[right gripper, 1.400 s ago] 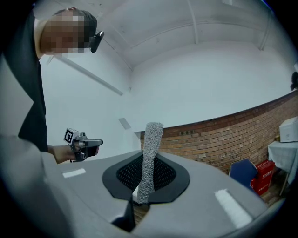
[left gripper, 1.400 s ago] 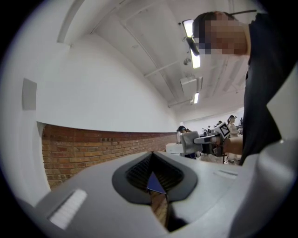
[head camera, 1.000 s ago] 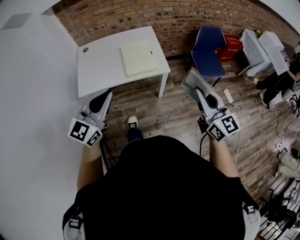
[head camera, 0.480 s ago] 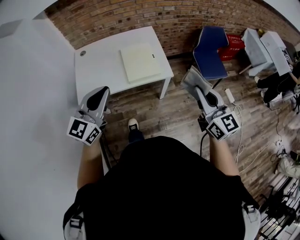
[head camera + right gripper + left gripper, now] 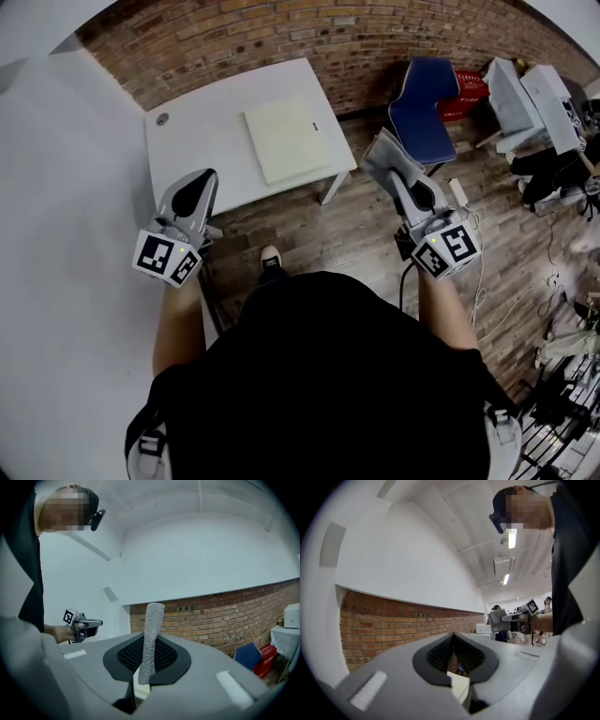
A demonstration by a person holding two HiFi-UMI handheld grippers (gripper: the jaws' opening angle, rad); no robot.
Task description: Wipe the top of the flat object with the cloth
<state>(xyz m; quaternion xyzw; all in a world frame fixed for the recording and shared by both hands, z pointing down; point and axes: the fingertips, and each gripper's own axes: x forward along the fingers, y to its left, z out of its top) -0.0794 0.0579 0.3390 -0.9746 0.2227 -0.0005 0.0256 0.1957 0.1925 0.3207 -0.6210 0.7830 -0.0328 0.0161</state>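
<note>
Two hand-held grippers are up in front of the person, neither one over the work yet. Left hand-held gripper (image 5: 454,658): jaws together, nothing between them, only a sliver of cream surface showing past the tips. In the head view it hangs over the near left edge of the white tabletop (image 5: 202,141).

Right hand-held gripper (image 5: 149,660): jaws clamped on a grey textured cloth (image 5: 152,630). The cloth stands up out of the pads as a narrow strip, its free end well above the jaws. In the head view this gripper sits off the tabletop's right side, over the wood floor (image 5: 356,234), with the cloth's end just beside the near right corner of the tabletop.

The flat object is a cream, near-square panel (image 5: 289,139) lying flat on the right half of the tabletop, close to the right edge, with a small dark mark at its right edge. Its slightly longer side runs away from the person, turned a little against the tabletop's edges. Its top looks bare, with nothing resting on it.

Key relation: the panel lies forward and to the left of the cloth-holding right gripper, and forward and to the right of the empty left one. The two look about equally near it. My read is that wiping has not started. The right arm needs to swing left over the edge and tip the cloth down onto the panel.

A blue chair (image 5: 424,103) stands behind the right gripper, clear of that path. A small round fitting (image 5: 162,119) sits at the tabletop's far left corner, well apart from the panel.
</note>
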